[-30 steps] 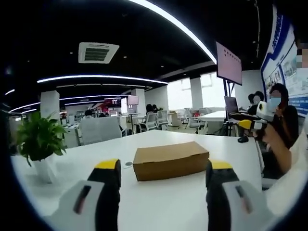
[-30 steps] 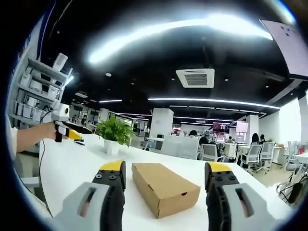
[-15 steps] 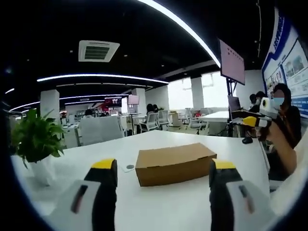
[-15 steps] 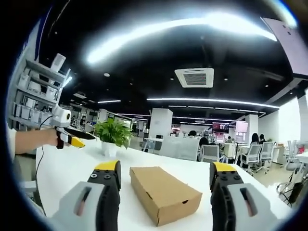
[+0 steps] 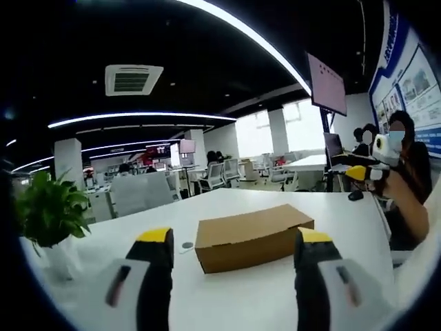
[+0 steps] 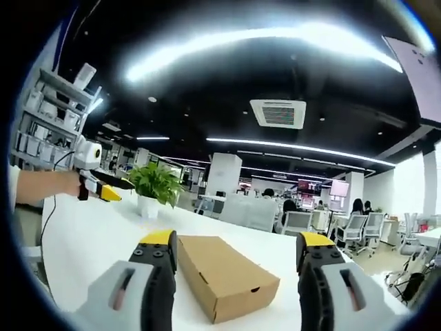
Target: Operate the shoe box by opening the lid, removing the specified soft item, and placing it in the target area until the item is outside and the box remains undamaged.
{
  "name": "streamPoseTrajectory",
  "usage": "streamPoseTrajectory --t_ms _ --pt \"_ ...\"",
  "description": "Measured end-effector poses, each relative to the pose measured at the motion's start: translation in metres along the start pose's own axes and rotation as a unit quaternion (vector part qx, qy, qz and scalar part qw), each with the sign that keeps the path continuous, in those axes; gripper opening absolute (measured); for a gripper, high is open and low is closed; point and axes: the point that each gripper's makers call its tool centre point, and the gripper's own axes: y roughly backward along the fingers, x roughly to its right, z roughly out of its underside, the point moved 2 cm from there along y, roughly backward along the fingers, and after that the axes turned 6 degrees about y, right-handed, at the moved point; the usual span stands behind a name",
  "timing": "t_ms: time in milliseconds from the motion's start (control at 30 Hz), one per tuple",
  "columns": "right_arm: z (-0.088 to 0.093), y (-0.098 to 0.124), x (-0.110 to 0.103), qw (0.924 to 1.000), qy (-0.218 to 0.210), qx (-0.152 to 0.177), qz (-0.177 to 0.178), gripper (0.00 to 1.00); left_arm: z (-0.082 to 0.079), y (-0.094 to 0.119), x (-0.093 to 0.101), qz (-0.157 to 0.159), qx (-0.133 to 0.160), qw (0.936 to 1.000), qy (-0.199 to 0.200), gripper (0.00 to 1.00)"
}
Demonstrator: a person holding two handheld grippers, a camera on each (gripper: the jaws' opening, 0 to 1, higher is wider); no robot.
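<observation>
Left gripper view: your left gripper (image 5: 234, 241), jaws spread wide, holding nothing; shoe box (image 5: 253, 236) lid shut, lying on the white table (image 5: 344, 221) between and beyond the tips; contents hidden.

Right gripper view: your right gripper (image 6: 238, 245), jaws wide apart, empty; shoe box (image 6: 220, 276) closed, untouched, near a potted plant (image 6: 154, 187).

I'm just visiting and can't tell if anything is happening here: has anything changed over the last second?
Very little. Both views shifted slightly, so the hands holding the cameras drifted. The cardboard shoe box lies shut on the white table as before, untouched. The left gripper and right gripper stay open, jaws either side of the box in view, holding nothing. The potted plant hasn't moved either.
</observation>
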Motion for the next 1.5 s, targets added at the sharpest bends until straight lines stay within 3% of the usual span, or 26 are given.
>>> streamPoseTrajectory --t_ms 100,233,400,500,667,767,900,1033,1133,1333,1500 --pt "0.011 -0.001 0.0 0.9994 -0.03 -0.014 -0.003 0.73 0.014 -0.003 -0.005 -0.009 -0.007 0.9999 0.003 0.66" --pt "0.025 -0.003 0.005 0.9986 -0.038 -0.036 0.008 0.75 0.026 -0.008 -0.009 0.002 -0.005 0.9994 0.034 0.74" --pt "0.033 -0.008 0.007 0.9983 -0.045 -0.035 0.009 0.76 0.036 -0.016 -0.019 0.014 -0.016 0.9995 0.025 0.78" --pt "0.035 -0.011 0.003 0.9985 -0.047 -0.027 0.005 0.78 0.041 -0.022 -0.021 0.036 -0.015 0.9981 0.048 0.85" --pt "0.042 -0.022 0.0 0.9988 -0.029 -0.039 -0.003 0.82 0.055 -0.035 -0.027 0.037 -0.03 0.9978 0.046 0.81" --pt "0.037 -0.041 0.007 0.9982 -0.01 -0.056 -0.021 0.86 0.055 -0.046 -0.031 0.047 -0.035 0.9976 0.038 0.81" --pt "0.016 -0.051 0.015 0.9993 0.002 -0.036 -0.013 0.86 0.043 -0.06 -0.042 0.052 -0.02 0.9974 0.046 0.81" --pt "0.029 -0.062 0.009 0.9986 -0.007 -0.05 -0.015 0.86 0.033 -0.07 -0.047 0.06 -0.009 0.9971 0.047 0.81" --pt "0.035 -0.07 0.003 0.9987 -0.025 -0.041 -0.018 0.87 0.033 -0.073 -0.045 0.07 -0.013 0.9966 0.041 0.85" --pt "0.05 -0.083 -0.003 0.9984 -0.029 -0.046 -0.016 0.92 0.044 -0.081 -0.051 0.08 -0.02 0.9957 0.042 0.86" --pt "0.063 -0.089 -0.001 0.9976 -0.045 -0.052 -0.007 0.96 0.059 -0.097 -0.061 0.076 -0.045 0.9952 0.04 0.88"
